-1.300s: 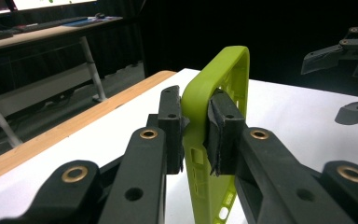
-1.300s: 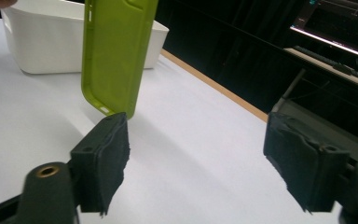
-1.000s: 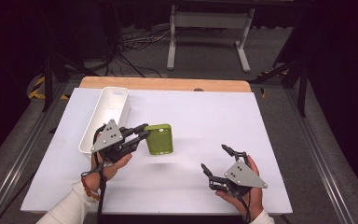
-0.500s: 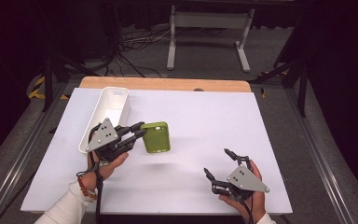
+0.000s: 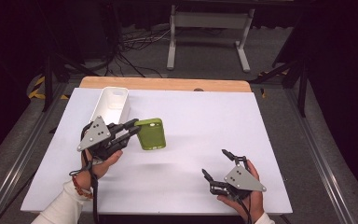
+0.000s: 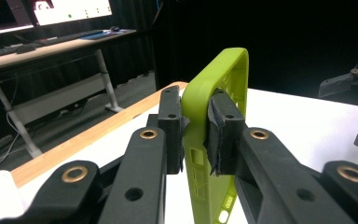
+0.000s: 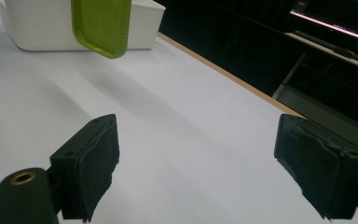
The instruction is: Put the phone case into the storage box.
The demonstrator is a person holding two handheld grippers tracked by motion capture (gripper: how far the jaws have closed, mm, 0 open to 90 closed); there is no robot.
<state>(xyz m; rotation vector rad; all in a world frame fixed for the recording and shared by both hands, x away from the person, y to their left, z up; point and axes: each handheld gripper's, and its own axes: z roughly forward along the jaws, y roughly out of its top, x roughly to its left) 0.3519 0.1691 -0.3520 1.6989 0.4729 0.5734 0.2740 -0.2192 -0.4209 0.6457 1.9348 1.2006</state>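
Observation:
A green phone case (image 5: 151, 134) hangs above the white table (image 5: 205, 116), right of a white bin (image 5: 110, 106). My left gripper (image 5: 136, 127) is shut on the case's left edge. In the left gripper view the two jaws pinch the case's rim (image 6: 200, 116) between them, with the case standing on edge. My right gripper (image 5: 216, 165) rests low at the table's front right, open, with nothing between its jaws. In the right gripper view the case (image 7: 101, 25) hangs far ahead in front of the bin (image 7: 42, 28).
A wooden strip (image 5: 165, 84) runs along the table's far edge. Beyond it stand a metal stand (image 5: 207, 32) and cables on the floor. Bare white table lies between the two grippers.
My left gripper has lifted the green case and carried it slightly left, toward the bin. My right gripper has drawn back toward the table's front edge.

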